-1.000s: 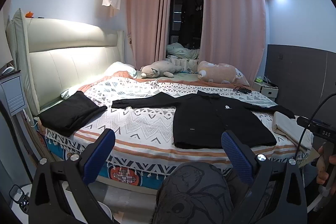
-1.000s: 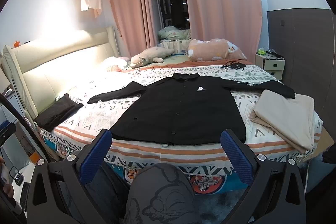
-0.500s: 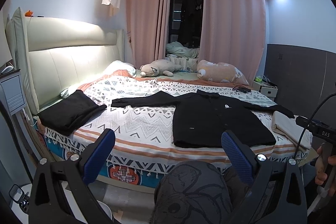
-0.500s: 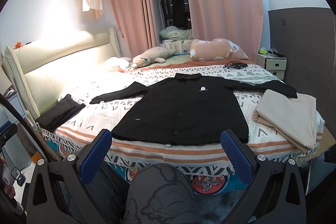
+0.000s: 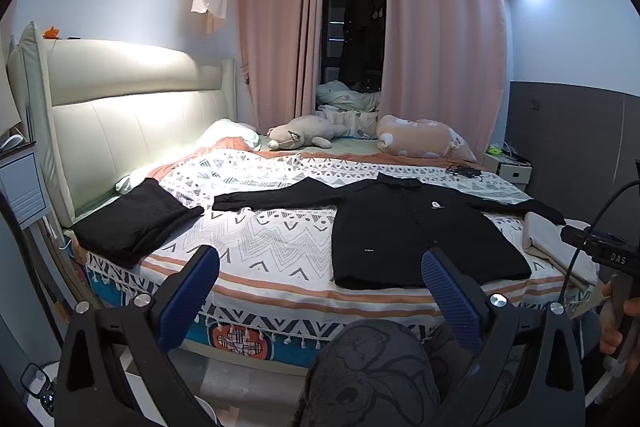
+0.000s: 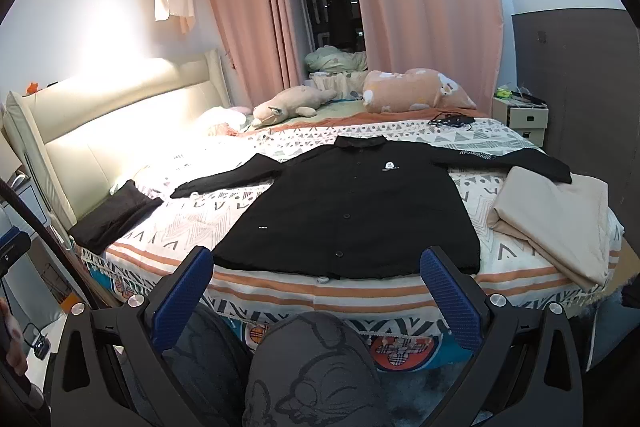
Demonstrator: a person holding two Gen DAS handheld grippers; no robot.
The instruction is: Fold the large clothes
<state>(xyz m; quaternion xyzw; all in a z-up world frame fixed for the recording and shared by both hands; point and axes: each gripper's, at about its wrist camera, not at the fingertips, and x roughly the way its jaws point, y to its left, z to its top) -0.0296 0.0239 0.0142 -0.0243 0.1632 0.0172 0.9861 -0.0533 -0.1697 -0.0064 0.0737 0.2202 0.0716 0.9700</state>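
Shirt (image 6: 352,211), black, lies flat on the bed (image 6: 400,291), buttoned front up, sleeves out to both sides. Folded black cloth (image 5: 132,223) sits left of it, folded beige cloth (image 6: 556,215) right of it. Left tool (image 5: 320,287) and right tool (image 6: 316,287) hover before the shirt, both spread, empty.
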